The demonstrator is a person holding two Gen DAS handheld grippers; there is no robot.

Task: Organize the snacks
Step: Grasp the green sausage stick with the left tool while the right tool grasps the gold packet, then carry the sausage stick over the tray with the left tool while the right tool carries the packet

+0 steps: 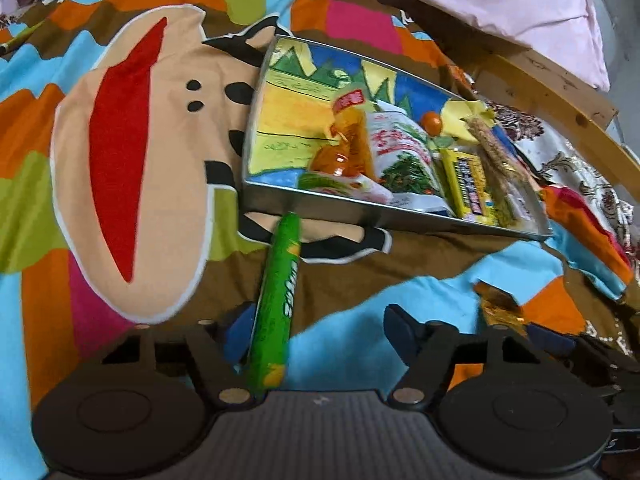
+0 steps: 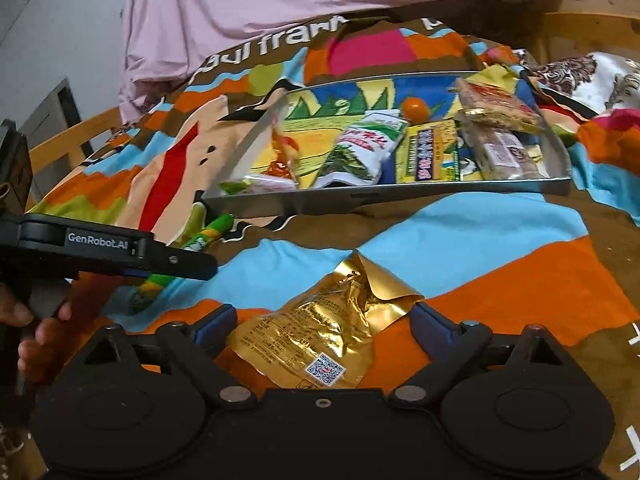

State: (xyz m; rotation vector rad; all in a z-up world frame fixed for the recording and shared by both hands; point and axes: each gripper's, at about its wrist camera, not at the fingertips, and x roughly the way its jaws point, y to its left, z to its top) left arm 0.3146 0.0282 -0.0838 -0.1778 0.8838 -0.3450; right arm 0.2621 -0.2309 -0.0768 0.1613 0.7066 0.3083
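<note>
With my left gripper [image 1: 316, 332] jaws part-open around the green candy tube [image 1: 276, 304] hugging one pad, and my right gripper [image 2: 320, 324] jaws wide astride the gold pouch [image 2: 316, 344], neither gripped, an off-centre squeeze could roll the tube away.

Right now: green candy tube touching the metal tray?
Touching. In the left wrist view the green candy tube runs up the blanket and its far tip butts against the metal tray front wall, no gap visible.

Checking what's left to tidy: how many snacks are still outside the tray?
2: a green tube between the left gripper's jaws, its far end at the tray wall, and a gold pouch between the right gripper's jaws. Others may lie out of view.
</note>
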